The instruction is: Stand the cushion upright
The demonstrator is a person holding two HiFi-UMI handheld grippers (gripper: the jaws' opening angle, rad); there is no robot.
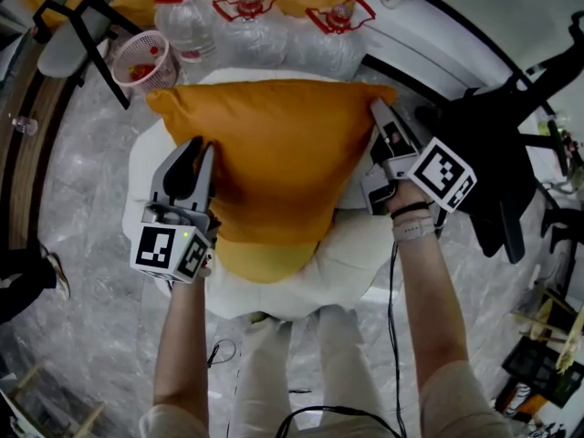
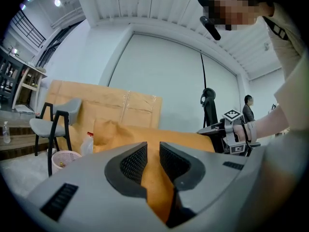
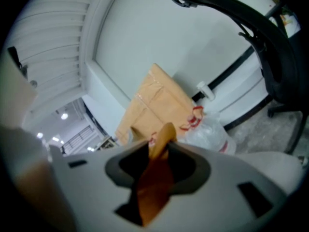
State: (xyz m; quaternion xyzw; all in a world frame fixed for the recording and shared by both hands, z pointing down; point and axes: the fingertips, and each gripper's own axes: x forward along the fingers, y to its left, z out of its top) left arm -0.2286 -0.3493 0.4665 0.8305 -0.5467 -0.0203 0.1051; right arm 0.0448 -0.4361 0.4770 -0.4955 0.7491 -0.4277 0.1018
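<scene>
Cushion (image 1: 274, 153) on white seat (image 1: 356, 254), seemingly raised on edge | we clamp left gripper (image 1: 201, 149) on its left edge, right gripper (image 1: 379, 112) on far-right corner | left: settle, release

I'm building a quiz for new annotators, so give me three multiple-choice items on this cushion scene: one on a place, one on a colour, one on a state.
1. Where is the pink basket in the head view?
A) upper left, beside the water bottles
B) at the right edge
C) at the bottom edge

2. What colour is the cushion?
A) blue
B) orange
C) green

3. What is the left gripper doing?
A) hanging open
B) holding a bottle
C) clamped on the cushion

Answers:
1. A, it stands just left of the bottles.
2. B, its fabric is orange throughout.
3. C, the left gripper view shows fabric pinched between its jaws.
</scene>
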